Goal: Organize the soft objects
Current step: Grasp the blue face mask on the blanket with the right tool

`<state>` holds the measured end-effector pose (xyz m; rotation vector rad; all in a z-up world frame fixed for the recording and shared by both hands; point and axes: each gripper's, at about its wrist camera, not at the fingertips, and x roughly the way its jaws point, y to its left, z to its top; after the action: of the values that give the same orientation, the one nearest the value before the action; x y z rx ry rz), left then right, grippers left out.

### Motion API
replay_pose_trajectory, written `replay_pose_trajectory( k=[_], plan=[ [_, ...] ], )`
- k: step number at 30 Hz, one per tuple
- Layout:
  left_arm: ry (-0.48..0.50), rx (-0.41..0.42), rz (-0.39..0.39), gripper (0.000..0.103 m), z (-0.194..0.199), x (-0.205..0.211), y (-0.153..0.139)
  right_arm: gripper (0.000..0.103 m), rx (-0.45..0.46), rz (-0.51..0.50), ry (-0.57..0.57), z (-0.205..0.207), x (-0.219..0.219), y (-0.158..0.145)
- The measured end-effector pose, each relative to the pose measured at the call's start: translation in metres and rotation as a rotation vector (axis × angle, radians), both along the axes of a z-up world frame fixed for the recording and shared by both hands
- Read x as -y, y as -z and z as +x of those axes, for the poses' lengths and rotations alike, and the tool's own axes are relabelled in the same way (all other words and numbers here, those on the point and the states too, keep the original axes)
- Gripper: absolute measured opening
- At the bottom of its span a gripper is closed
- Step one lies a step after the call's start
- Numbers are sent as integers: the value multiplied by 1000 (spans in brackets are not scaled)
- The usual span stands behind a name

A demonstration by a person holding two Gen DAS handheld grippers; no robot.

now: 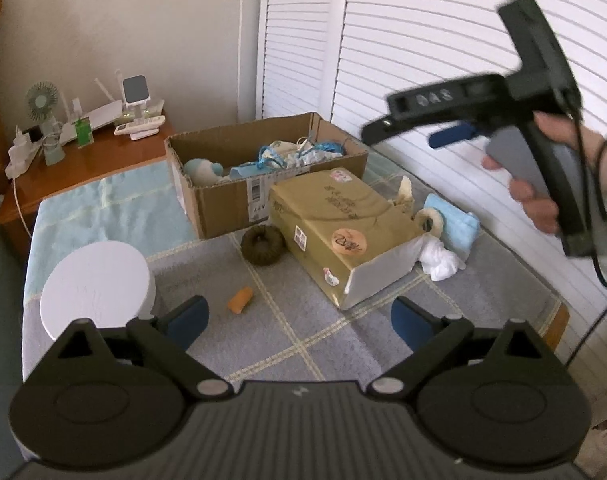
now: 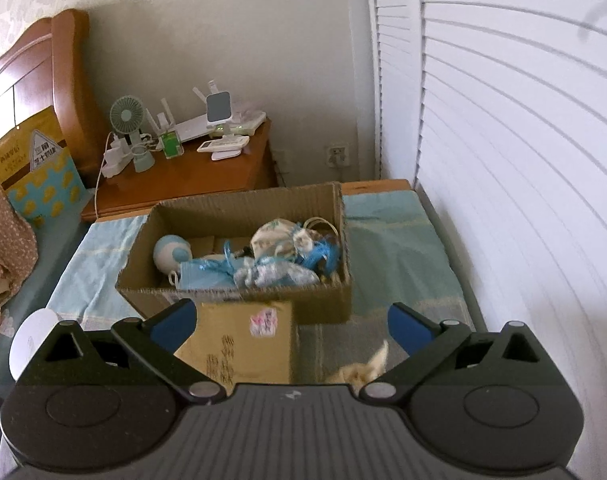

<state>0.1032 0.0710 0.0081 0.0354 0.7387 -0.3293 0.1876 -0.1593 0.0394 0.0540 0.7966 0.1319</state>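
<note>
Soft cloth bundles (image 2: 279,256) fill the corrugated cardboard box (image 2: 239,294); both the left gripper (image 1: 299,320) and right gripper (image 2: 291,320) gape apart, holding nothing.

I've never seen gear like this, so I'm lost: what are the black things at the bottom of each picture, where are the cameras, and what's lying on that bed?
No robot here: a person holds a two-finger gripper in each hand, each with a camera looking along its fingers. One picture comes from the left gripper, the other from the right gripper. Both are open and hold nothing. The left view also shows the hand holding the right one. On the blanket sit an open cardboard box of soft things, a closed yellowish box, a brown ring, an orange piece and a white cloth.
</note>
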Motion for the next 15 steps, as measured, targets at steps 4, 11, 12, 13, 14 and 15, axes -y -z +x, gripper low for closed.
replay_pose_trajectory(
  k=[4,11,12,13,14,15],
  plan=[
    [-19,-9,-15,98,-2,-1,4,103,7,-5,34,-19,10,8],
    [-30,-16,-33,98,-4,2,7,103,7,1,102,-50,32,23],
    [-30,-17,-34,98,-4,2,7,103,3,1,107,-53,34,25],
    [-27,-19,-35,98,-4,3,8,103,4,-2,112,-57,36,27],
    [-23,-21,-35,98,-4,5,8,103,5,-10,115,-61,37,29],
    [-20,-23,-32,98,-4,6,9,103,6,-20,121,-64,38,31]
  ],
)
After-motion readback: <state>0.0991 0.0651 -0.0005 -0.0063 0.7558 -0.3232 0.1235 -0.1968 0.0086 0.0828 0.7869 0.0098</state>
